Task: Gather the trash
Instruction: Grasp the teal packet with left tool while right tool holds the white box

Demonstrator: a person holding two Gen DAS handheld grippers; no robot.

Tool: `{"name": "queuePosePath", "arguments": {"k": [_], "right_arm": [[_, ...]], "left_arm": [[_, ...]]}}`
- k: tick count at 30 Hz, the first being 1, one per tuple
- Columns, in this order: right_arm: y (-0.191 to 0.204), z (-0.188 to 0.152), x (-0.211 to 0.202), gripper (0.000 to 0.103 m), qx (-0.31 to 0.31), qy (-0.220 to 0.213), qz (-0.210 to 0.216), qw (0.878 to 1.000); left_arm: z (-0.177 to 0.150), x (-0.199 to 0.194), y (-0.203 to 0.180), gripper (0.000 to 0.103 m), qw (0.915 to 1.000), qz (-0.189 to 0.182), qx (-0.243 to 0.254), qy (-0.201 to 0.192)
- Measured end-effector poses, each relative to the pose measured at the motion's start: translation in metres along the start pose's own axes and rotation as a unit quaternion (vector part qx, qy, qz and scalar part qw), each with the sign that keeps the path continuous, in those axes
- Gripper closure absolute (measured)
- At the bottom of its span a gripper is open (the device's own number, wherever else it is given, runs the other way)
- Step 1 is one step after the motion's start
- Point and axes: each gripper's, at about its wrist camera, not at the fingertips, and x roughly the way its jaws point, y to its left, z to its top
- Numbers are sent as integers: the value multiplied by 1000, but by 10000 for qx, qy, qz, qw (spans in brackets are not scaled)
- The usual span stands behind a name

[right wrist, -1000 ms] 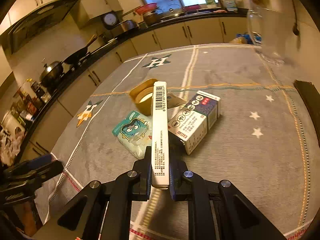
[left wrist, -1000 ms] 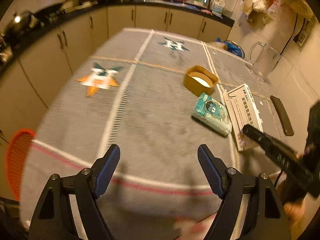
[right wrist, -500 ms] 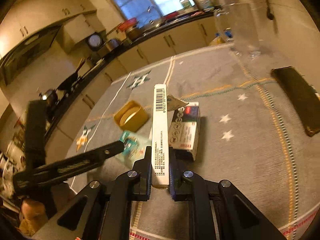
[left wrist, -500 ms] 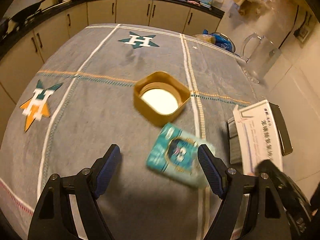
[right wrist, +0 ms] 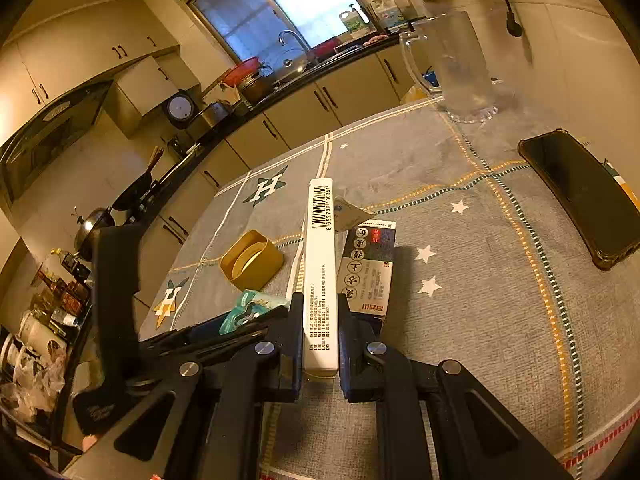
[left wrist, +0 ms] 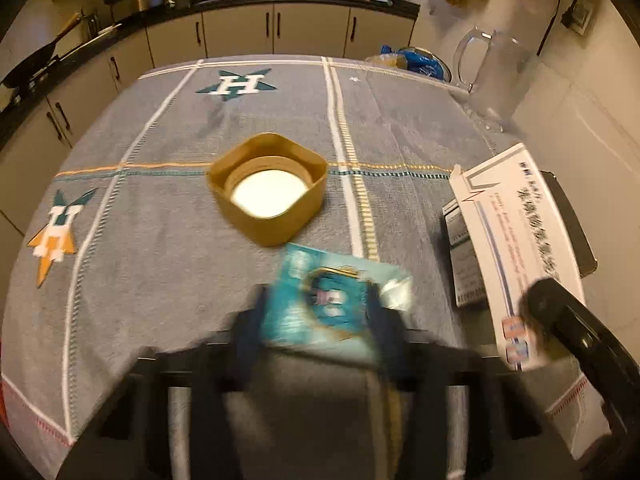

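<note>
My right gripper (right wrist: 319, 320) is shut on a flat white carton (right wrist: 319, 264), held on edge above the table; the carton also shows in the left wrist view (left wrist: 516, 248). A second small box (right wrist: 368, 268) lies on the cloth just behind it. My left gripper (left wrist: 320, 312) is blurred by motion, its fingers (left wrist: 248, 332) on both sides of a teal snack packet (left wrist: 332, 300). I cannot tell whether they press on it. From the right wrist view the packet (right wrist: 252, 308) sits between the left fingers.
A yellow square lid (left wrist: 268, 192) lies upside down mid-table on the grey starred cloth (left wrist: 160, 240). A black phone (right wrist: 580, 196) lies at the right. A clear glass jug (right wrist: 456, 68) stands at the far right corner. Kitchen cabinets (left wrist: 240, 36) run behind.
My left gripper moved forward to the teal packet and its fingers closed in around it. My right gripper stayed shut on the white carton and lifted it slightly.
</note>
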Motion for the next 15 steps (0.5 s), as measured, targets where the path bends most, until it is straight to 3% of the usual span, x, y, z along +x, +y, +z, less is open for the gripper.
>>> {"name": "queuePosePath", "arguments": {"k": [4,7,10,11,12,13,15], "right_arm": [[5,-1,2,88,-99,15,-1,10000],[9,-2,3,88,-158,34,5,9999],[10,-3,4,88,-168,22,-9,9999],[9,-2,4,88,-145,10,-5,9999],[7,-1,4,88,-108,-7,3,9999],[6,0,3,88,-77,-22,8,10000],[2,1,1,88,-3,-55,15,10000]], "left_arm": [[-14,-15,16,99,10000,-3,-35,77],[-25,-27,19,99,10000,-3,78,33],[-35,-44,10,97,9986,-152,509,-19],[-37,-48,7,93,9978,-178,628,-64],[-38,-53,3,73,9965,-191,806,-121],[-37,-55,-1,40,9951,-182,951,-185],[-34,-59,-11,19,9907,-168,1267,-456]]}}
